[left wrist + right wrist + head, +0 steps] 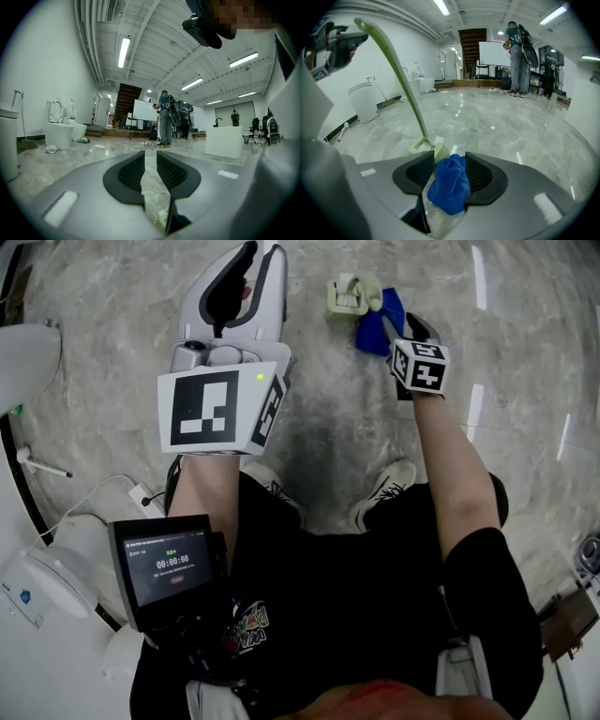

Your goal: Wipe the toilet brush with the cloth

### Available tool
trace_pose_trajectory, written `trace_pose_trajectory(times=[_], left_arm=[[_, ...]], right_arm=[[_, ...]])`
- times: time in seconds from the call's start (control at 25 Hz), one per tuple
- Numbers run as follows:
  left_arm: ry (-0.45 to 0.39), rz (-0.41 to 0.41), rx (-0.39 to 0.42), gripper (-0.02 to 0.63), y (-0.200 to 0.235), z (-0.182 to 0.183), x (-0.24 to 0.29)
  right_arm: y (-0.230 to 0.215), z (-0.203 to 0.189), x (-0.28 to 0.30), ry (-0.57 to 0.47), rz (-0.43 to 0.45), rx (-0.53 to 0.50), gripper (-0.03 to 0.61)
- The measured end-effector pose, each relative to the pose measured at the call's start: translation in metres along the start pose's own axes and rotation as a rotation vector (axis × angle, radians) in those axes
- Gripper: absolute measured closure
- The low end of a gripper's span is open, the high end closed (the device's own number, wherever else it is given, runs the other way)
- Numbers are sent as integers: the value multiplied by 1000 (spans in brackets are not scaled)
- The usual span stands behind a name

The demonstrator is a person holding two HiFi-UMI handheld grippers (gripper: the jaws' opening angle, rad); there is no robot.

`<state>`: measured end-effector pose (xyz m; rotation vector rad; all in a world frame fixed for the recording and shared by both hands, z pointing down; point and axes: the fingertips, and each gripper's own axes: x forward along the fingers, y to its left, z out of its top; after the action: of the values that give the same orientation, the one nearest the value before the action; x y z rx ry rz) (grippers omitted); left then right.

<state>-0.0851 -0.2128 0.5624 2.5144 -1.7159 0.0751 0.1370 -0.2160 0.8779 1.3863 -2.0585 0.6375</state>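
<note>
The left gripper [150,157] is being held up close with its jaws nearly together, and the top of the toilet brush [405,89] seems to be pinched there. The cloth [450,187] is being squeezed by the right gripper [450,158]. The brush head is being rested on the floor [497,126] just beside the cloth at 11 o'clock, with the handle leaning up toward 10 o'clock.

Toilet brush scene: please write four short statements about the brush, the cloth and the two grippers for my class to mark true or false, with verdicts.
1. The right gripper is shut on the blue cloth. True.
2. The brush head hangs high above the floor. False: it sits down at the floor, just ahead of the cloth.
3. The brush handle is pale green. True.
4. The left gripper has its jaws spread wide around the handle. False: they stand close together with nothing between them.
</note>
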Motion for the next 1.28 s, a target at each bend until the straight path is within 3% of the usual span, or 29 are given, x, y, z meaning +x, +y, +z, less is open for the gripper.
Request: trace_pose_trajectory(times=[0.24, 0.48, 0.64, 0.96, 1.12, 1.28], left_arm=[[11, -8, 32, 531, 0, -1, -4], [37, -3, -9, 531, 6, -7, -2], [39, -4, 13, 531, 6, -6, -3], [68, -18, 48, 531, 3, -12, -4], [77, -23, 62, 531, 0, -17, -4], [64, -22, 59, 531, -1, -13, -3]], right_arm=[[6, -16, 17, 39, 26, -54, 365], [4, -51, 42, 152, 47, -59, 330], [7, -75, 51, 213, 55, -95, 316], [1, -93, 68, 235, 41, -66, 318], [0, -100, 68, 251, 12, -115, 439], [2, -98, 64, 239, 4, -126, 466]])
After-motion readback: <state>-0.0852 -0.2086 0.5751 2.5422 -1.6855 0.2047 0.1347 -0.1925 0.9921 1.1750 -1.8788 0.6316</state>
